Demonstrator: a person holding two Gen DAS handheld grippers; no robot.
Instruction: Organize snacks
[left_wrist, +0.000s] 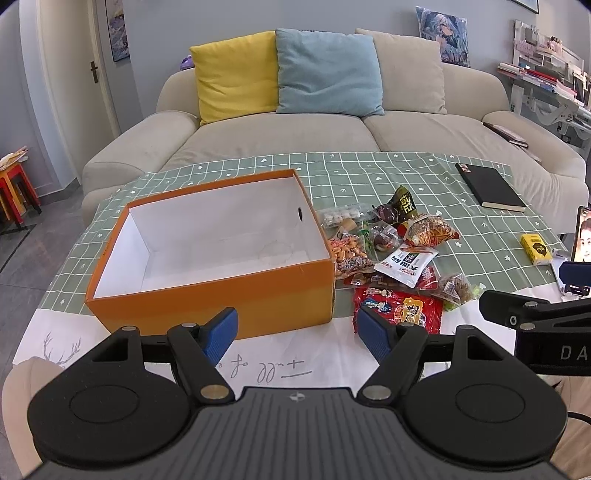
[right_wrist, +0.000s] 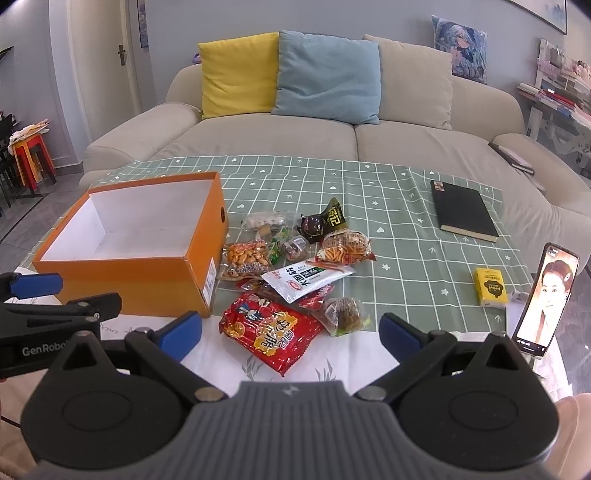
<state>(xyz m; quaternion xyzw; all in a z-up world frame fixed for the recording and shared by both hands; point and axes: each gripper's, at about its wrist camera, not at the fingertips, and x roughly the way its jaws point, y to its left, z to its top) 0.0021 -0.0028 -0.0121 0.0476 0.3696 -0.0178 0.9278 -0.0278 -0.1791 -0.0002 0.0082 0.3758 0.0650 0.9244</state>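
Evidently nothing is packed yet: both grippers, left gripper (left_wrist: 297, 332) and right gripper (right_wrist: 290, 332), hang released; the orange box (right_wrist: 122, 284) sits empty, snack pile (right_wrist: 291, 273) at its three o'clock, so the red packet (right_wrist: 271, 334) looks likeliest first.

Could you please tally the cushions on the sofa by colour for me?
Yellow cushion: 1
Light blue cushion: 1
Beige cushion: 1
Printed blue picture cushion: 1
Total: 4
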